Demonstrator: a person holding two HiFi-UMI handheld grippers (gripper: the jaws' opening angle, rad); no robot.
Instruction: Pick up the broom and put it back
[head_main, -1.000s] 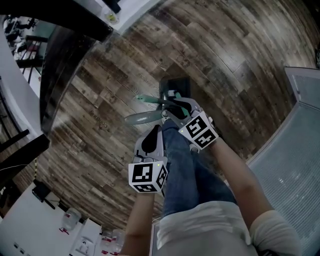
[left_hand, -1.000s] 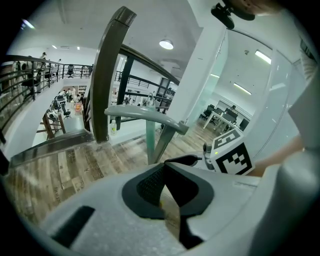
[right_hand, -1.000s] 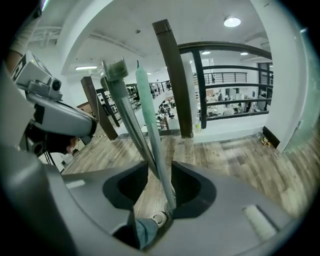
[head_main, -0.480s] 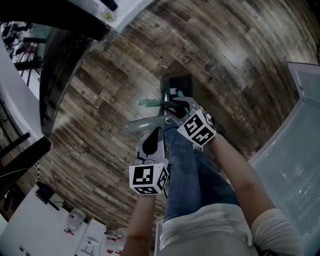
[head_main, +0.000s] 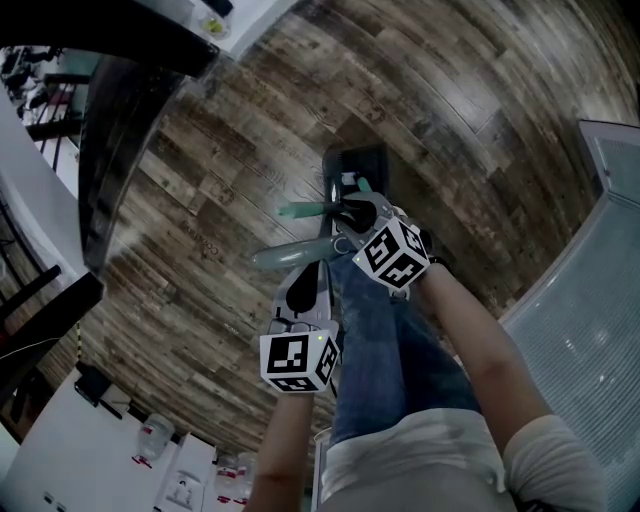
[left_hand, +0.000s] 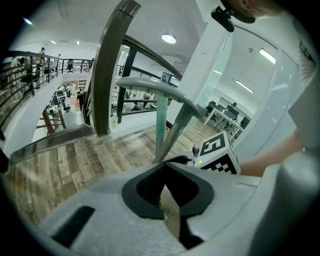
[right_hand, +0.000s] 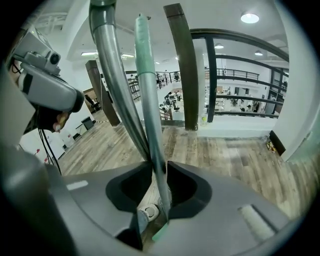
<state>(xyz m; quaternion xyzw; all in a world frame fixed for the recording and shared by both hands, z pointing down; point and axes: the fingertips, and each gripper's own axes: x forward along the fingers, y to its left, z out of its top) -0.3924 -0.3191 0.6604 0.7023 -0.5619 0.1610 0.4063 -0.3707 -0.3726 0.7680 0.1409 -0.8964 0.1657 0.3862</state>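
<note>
Since a second ago the right gripper (head_main: 352, 212) has sunk a little toward the dustpan (head_main: 355, 165) on the wooden floor. Its jaws have just been closing round the green broom handle (head_main: 303, 210).

In the head view, the broom handle leans out to the left of the dustpan. A grey handle (head_main: 285, 255) lies just on the near side of it. The left gripper (head_main: 315, 272) hangs by that grey handle, nearer the person than the dustpan.

In the left gripper view, the left gripper (left_hand: 165, 167) has its jaws pressed together with nothing in them. Both handles stand ahead of it, untouched.

In the right gripper view, the broom handle (right_hand: 150, 100) runs through the narrow gap and is pinched there. The grey handle (right_hand: 115, 75) crowds it just to the left.

I'd say the grip should be firm on the green handle alone before any lift. The lift should then go along the handle's own line, so the dustpan isn't dragged. The idle left gripper could steady the grey handle.
</note>
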